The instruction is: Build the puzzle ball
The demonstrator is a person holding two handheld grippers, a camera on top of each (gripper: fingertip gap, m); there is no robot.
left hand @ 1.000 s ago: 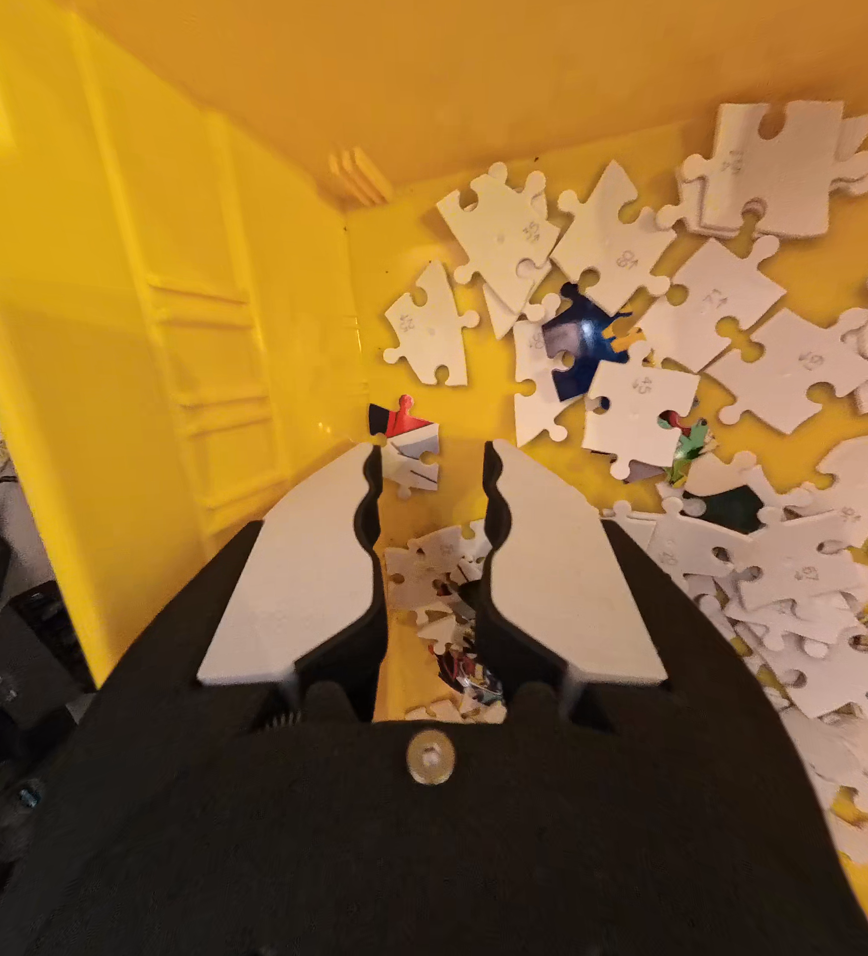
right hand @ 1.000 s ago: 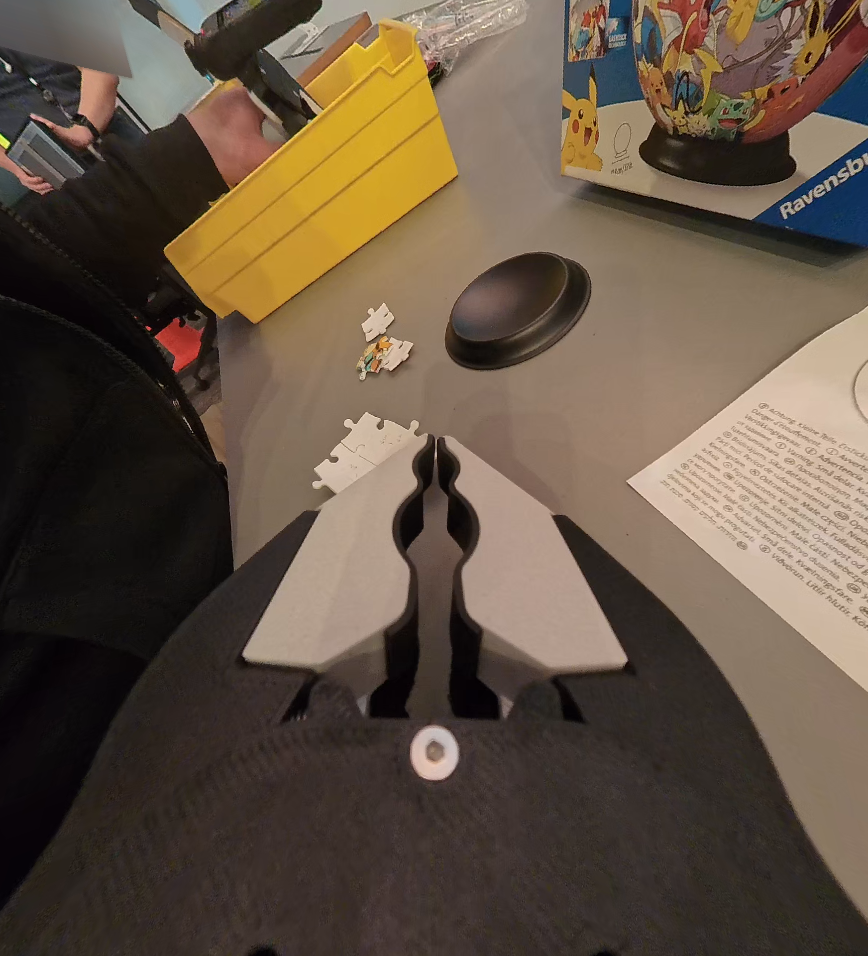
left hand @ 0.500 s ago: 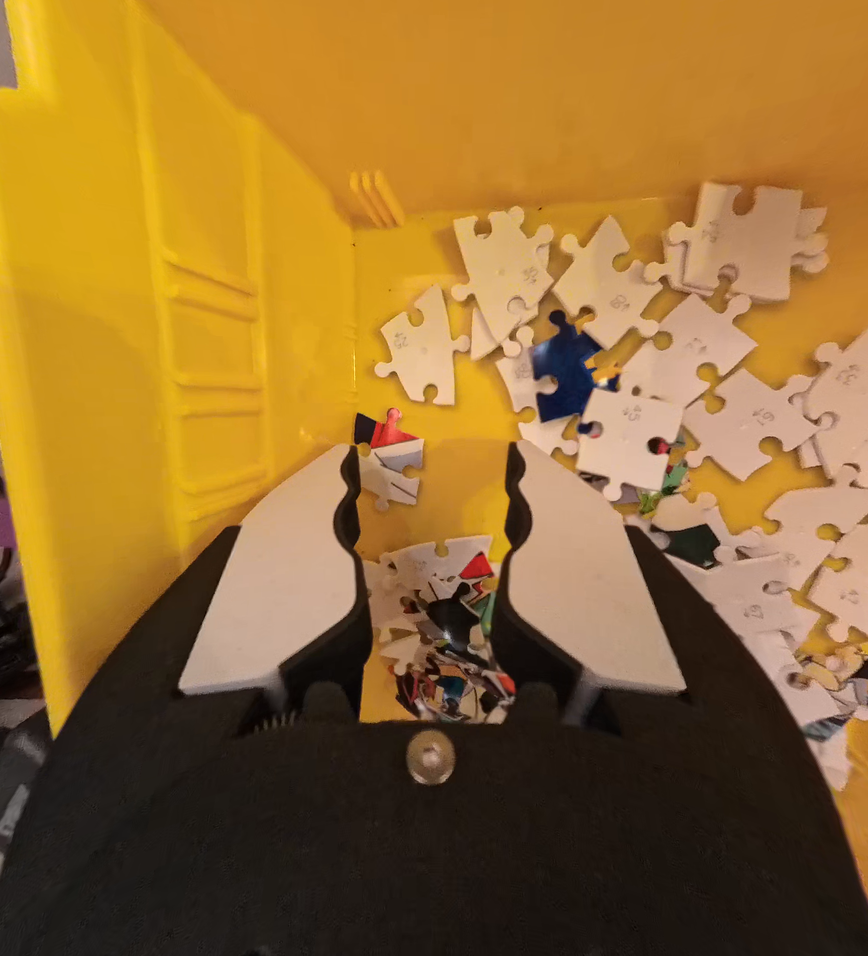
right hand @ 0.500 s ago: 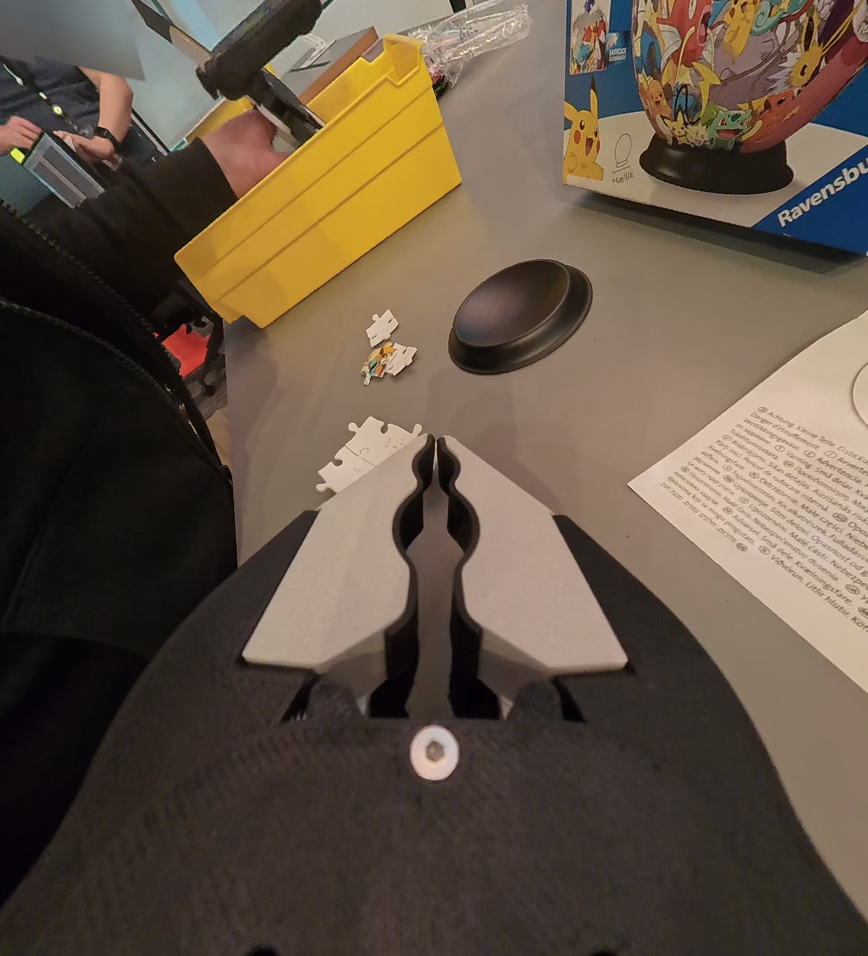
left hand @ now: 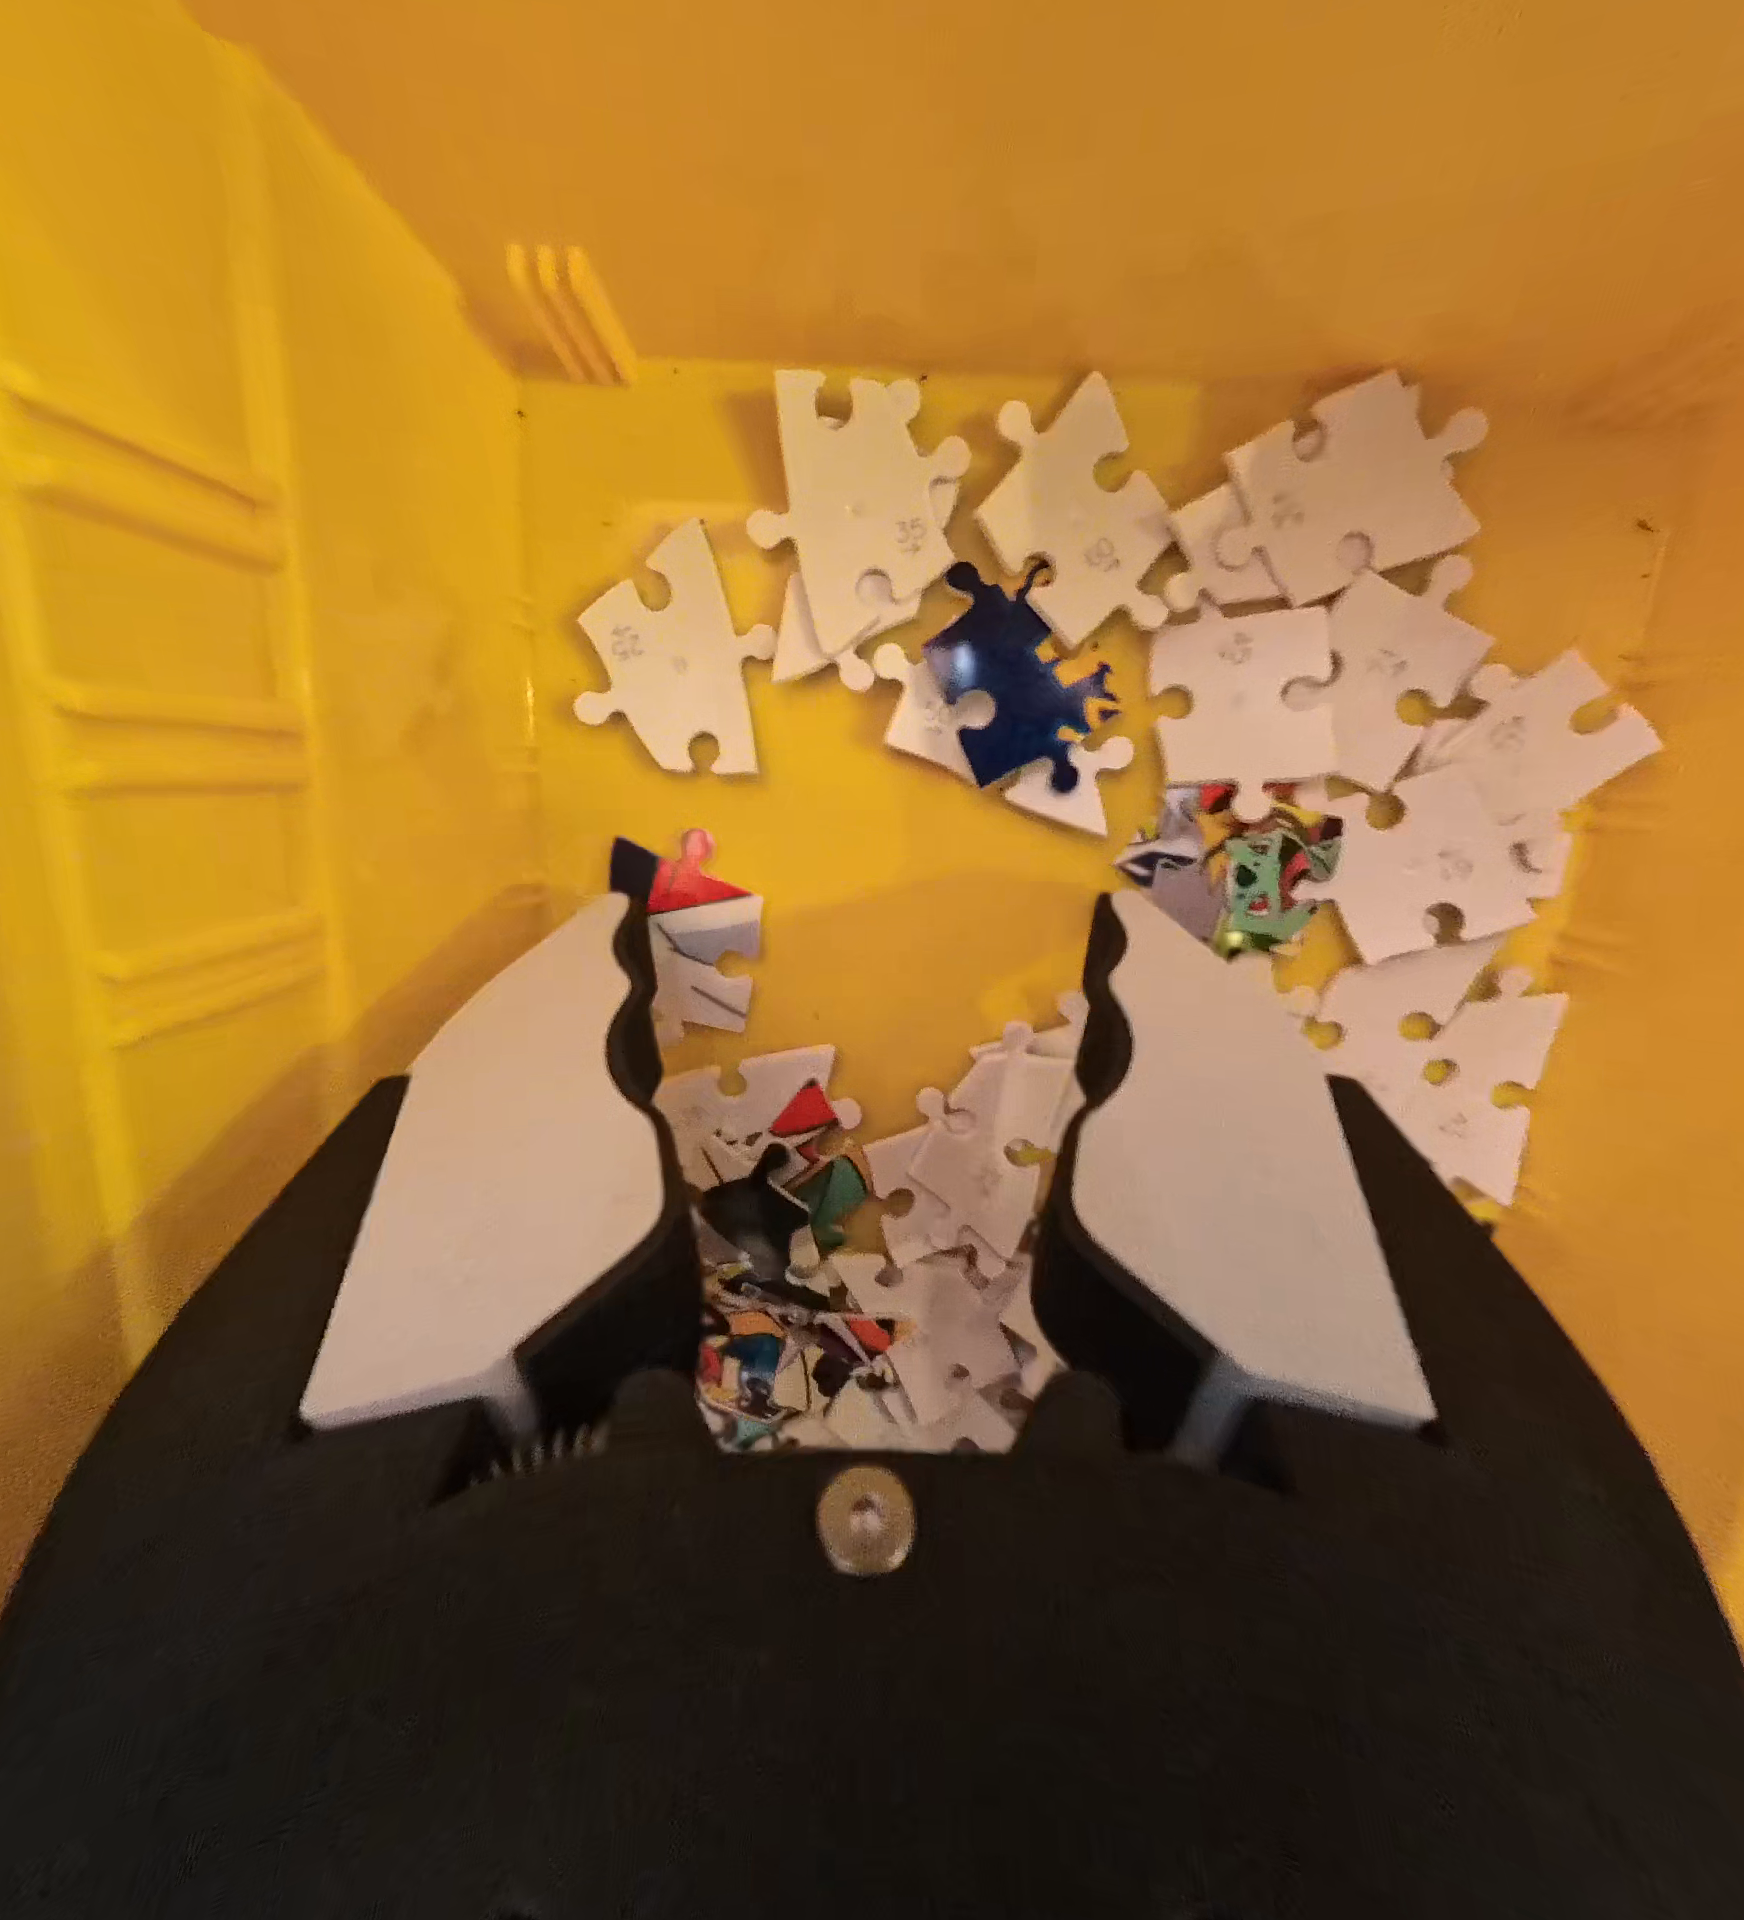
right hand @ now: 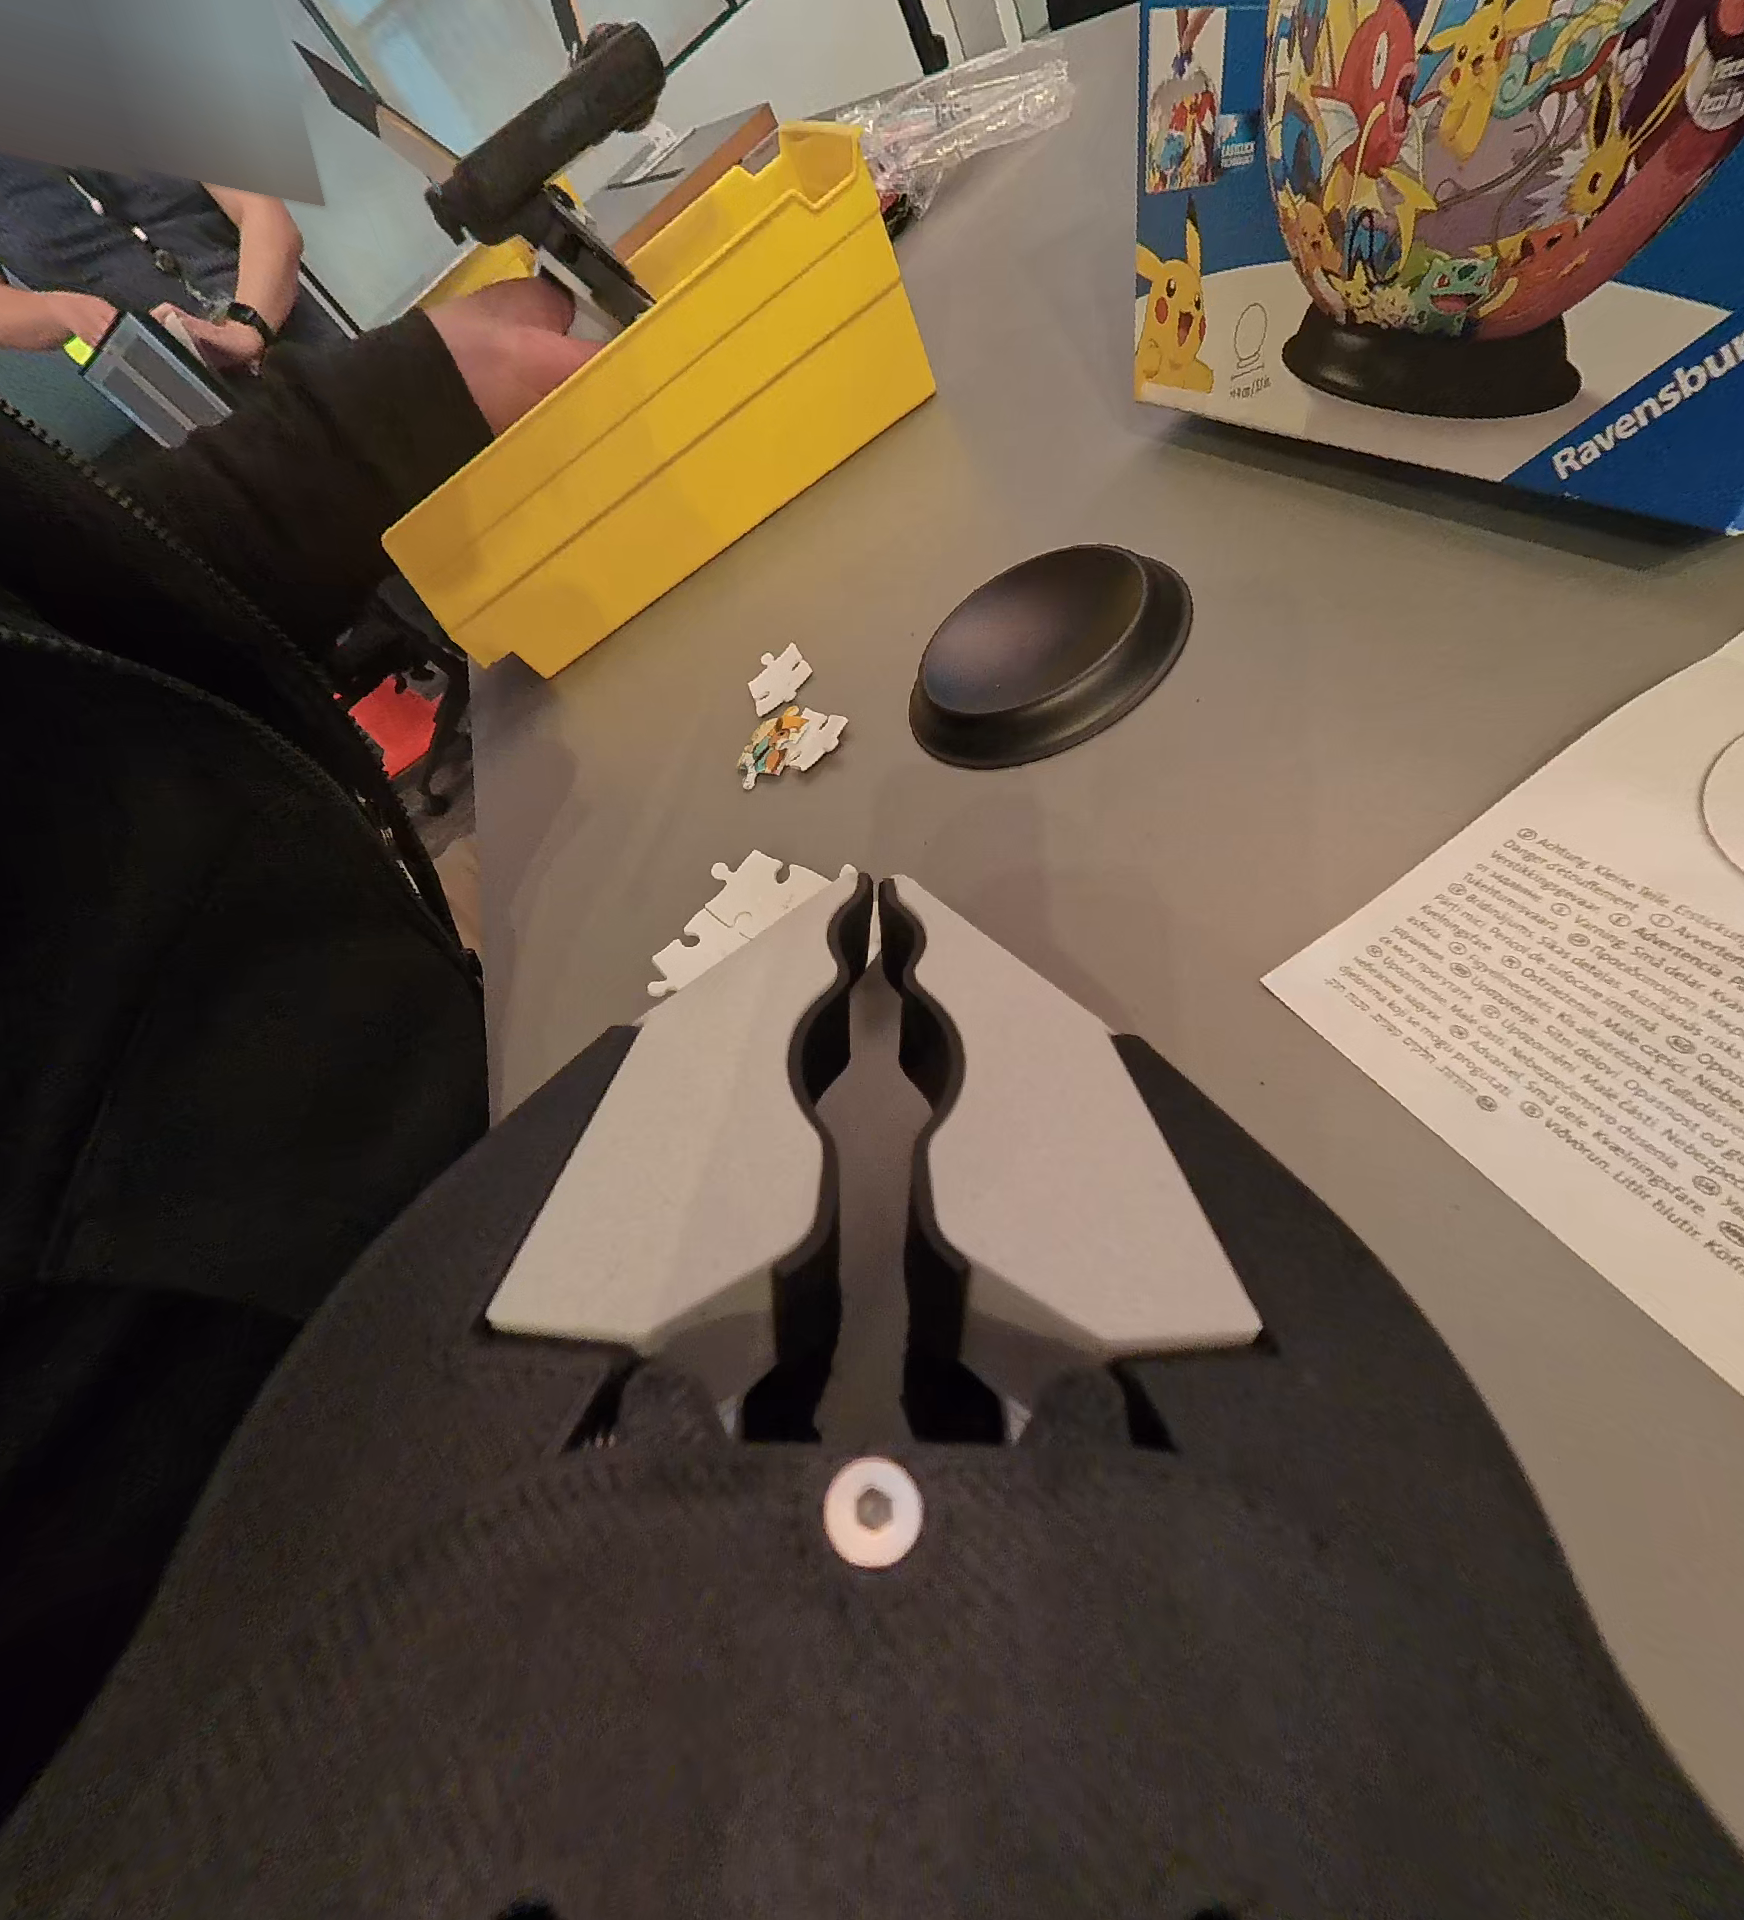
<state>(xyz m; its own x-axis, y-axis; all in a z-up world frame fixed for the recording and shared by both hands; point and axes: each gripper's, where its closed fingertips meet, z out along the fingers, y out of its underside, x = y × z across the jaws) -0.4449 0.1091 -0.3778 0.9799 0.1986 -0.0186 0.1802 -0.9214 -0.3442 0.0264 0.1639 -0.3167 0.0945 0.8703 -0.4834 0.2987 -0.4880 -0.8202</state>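
The left gripper (left hand: 863, 914) hangs inside the yellow bin (right hand: 681, 447), jaws spread wide and empty above loose puzzle pieces (left hand: 1242, 675), mostly white side up. The right gripper (right hand: 873, 894) is clenched, seemingly on nothing, over the grey table (right hand: 1263, 852) beside joined white pieces (right hand: 733, 914).

Each hand-held gripper (left hand: 863, 914) (right hand: 873, 896) has a black body, pale grey wavy-edged fingers and one silver screw.

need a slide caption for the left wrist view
Left gripper, jaws open, reaches into the yellow bin above loose puzzle pieces, most lying white side up.
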